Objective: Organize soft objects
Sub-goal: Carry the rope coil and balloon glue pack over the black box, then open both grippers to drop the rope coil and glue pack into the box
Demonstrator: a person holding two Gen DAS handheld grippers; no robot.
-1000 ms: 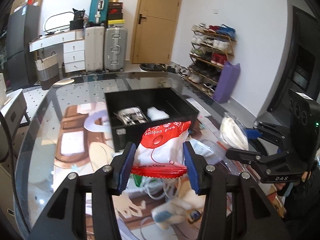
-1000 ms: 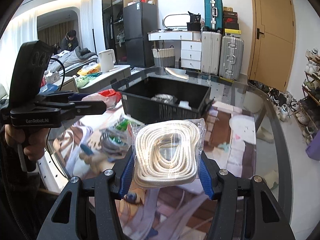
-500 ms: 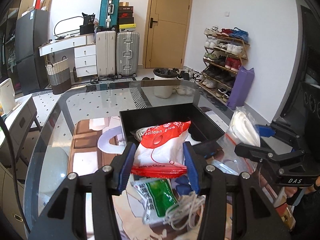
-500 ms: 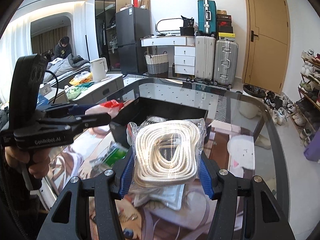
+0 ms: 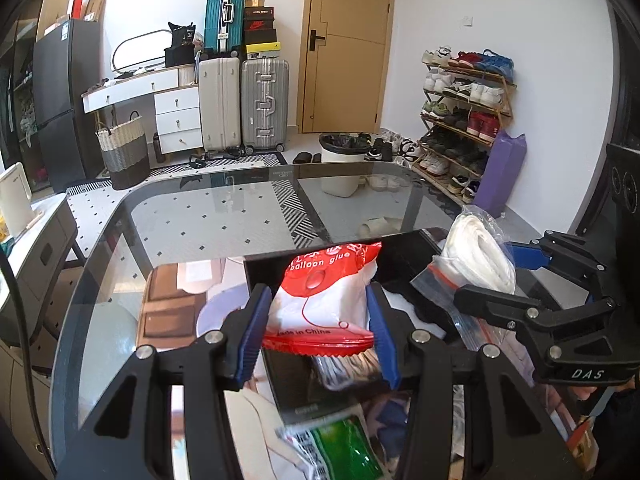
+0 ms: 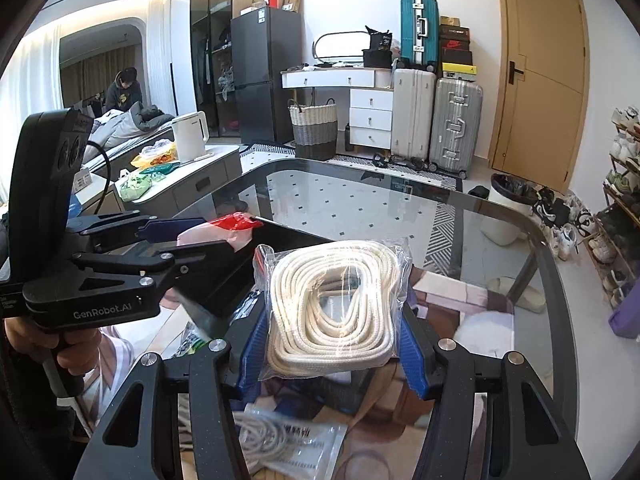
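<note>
- Both grippers are clamping soft packs: left gripper (image 5: 318, 326) squeezing the balloon-glue packet (image 5: 324, 292), right gripper (image 6: 330, 346) pinching the bagged rope coil (image 6: 332, 308).
- Packs are hovering over the black bin (image 5: 404, 256).
- Next move, likely: lowering inside, then releasing.

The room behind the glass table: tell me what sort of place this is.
Most likely a lived-in home, an open living area near the entrance. A wooden shoe rack full of shoes stands beside the tan door, hard-shell suitcases line the wall, and a black refrigerator stands nearby.
</note>
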